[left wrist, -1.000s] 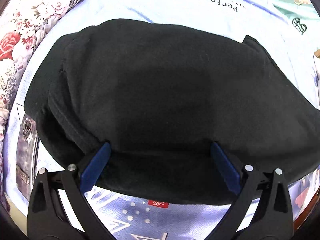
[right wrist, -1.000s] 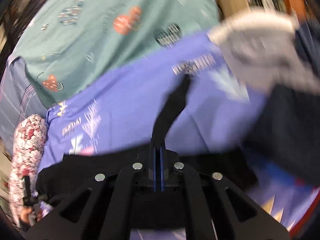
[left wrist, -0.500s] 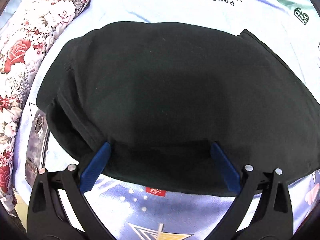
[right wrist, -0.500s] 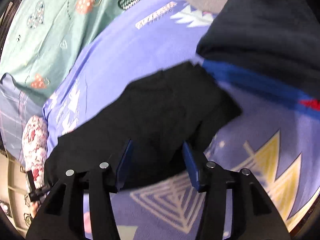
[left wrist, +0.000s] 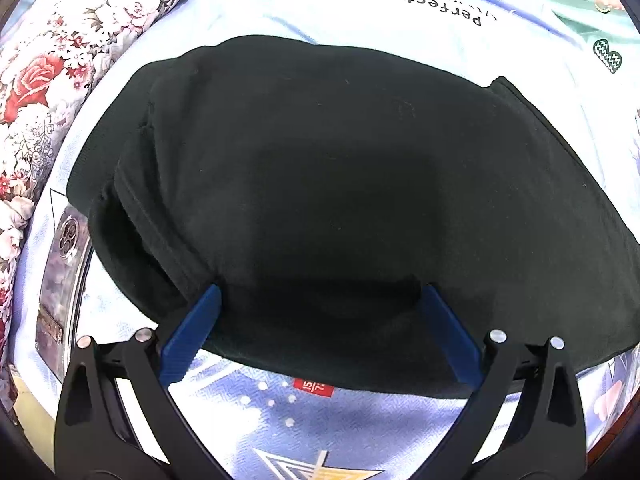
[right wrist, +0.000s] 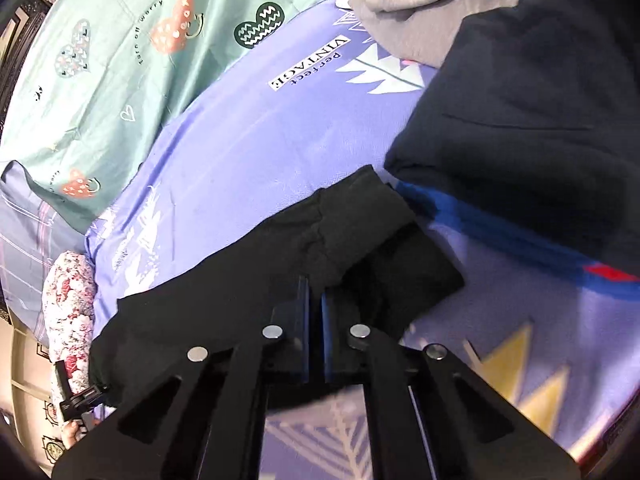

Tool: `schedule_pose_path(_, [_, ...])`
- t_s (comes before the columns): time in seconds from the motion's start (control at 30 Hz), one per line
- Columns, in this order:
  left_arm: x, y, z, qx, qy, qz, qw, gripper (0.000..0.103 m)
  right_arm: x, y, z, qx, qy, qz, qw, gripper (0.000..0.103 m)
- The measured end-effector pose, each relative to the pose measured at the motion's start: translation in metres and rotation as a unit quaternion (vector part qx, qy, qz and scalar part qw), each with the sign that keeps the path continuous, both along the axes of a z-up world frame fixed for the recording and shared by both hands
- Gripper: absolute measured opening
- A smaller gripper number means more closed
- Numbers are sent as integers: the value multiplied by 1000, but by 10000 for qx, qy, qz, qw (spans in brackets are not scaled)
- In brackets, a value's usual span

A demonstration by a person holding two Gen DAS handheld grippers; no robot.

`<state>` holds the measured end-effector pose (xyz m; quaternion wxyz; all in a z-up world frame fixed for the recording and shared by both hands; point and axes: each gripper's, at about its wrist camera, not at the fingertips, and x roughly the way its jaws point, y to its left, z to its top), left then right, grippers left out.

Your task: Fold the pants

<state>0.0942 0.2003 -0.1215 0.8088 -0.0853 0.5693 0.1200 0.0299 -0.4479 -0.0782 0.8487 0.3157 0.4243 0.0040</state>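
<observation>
The black pants (left wrist: 340, 184) lie folded on the blue printed bed sheet (left wrist: 320, 432). My left gripper (left wrist: 320, 292) is open, its blue fingers (left wrist: 192, 332) wide apart and resting against the near edge of the pants. In the right wrist view the pants (right wrist: 240, 280) stretch from lower left to a folded end at the centre. My right gripper (right wrist: 315, 284) has its jaws almost together over the pants' near edge; whether cloth is pinched between them cannot be seen.
A floral pillow (left wrist: 44, 72) lies at the left, with a phone (left wrist: 60, 276) beside the pants. A dark navy garment (right wrist: 532, 120) and a grey one (right wrist: 420, 4) lie at the right. A green heart-print sheet (right wrist: 120, 40) covers the far side.
My right gripper was shut holding the pants up, opened as the cloth dropped onto the bed, and has now closed again at the near edge. My left gripper stayed open.
</observation>
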Motion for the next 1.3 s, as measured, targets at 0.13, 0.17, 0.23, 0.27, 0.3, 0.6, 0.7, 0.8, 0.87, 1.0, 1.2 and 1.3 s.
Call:
schedule_pose_path(0.13, [-4, 5, -2, 1, -30, -91, 10000, 101, -11, 1, -15, -231, 413, 169, 9987, 5])
schedule_pose_path(0.17, [-6, 6, -3, 46, -30, -147, 9999, 101, -9, 1, -23, -241, 568, 153, 9980, 8])
schedule_pose_path(0.23, [-9, 3, -4, 186, -16, -289, 9994, 101, -6, 3, -29, -472, 666, 251, 9963, 17])
schedule_pose_path(0.27, [-10, 1, -2, 194, -33, -336, 9992, 101, -6, 10, -19, -812, 581, 316, 9945, 21])
schedule_pose_path(0.3, [-10, -1, 0, 166, -55, -352, 9992, 101, -6, 14, -6, -1115, 452, 289, 9923, 36])
schedule_pose_path(0.6, [-29, -12, 25, -504, -529, -150, 9972, 101, 12, 74, 71, -2244, -788, 217, 9711, 49])
schedule_pose_path(0.7, [-32, -27, 36, -557, -767, -338, 9949, 101, 42, 135, 49, -1296, -664, 1562, 9769, 31])
schedule_pose_path(0.8, [-32, -33, 38, -603, -828, -456, 9937, 101, 70, 213, 24, -1299, -336, 2560, 9573, 17])
schedule_pose_path(0.87, [-28, -37, 40, -510, -831, -401, 9944, 101, 83, 255, 20, -1567, -427, 2990, 9403, 17])
schedule_pose_path(1.0, [-11, -32, 44, -533, -1051, -233, 9928, 101, 134, 330, 23, -1273, -584, 3721, 9176, 26])
schedule_pose_path(1.2, [-5, -25, 14, -818, -773, -178, 9935, 101, 199, 411, 15, -1397, -586, 4137, 8977, 26])
schedule_pose_path(1.3, [-11, -15, 5, -1177, -1038, -19, 9876, 101, 211, 441, 10, -1357, -599, 4338, 8887, 35])
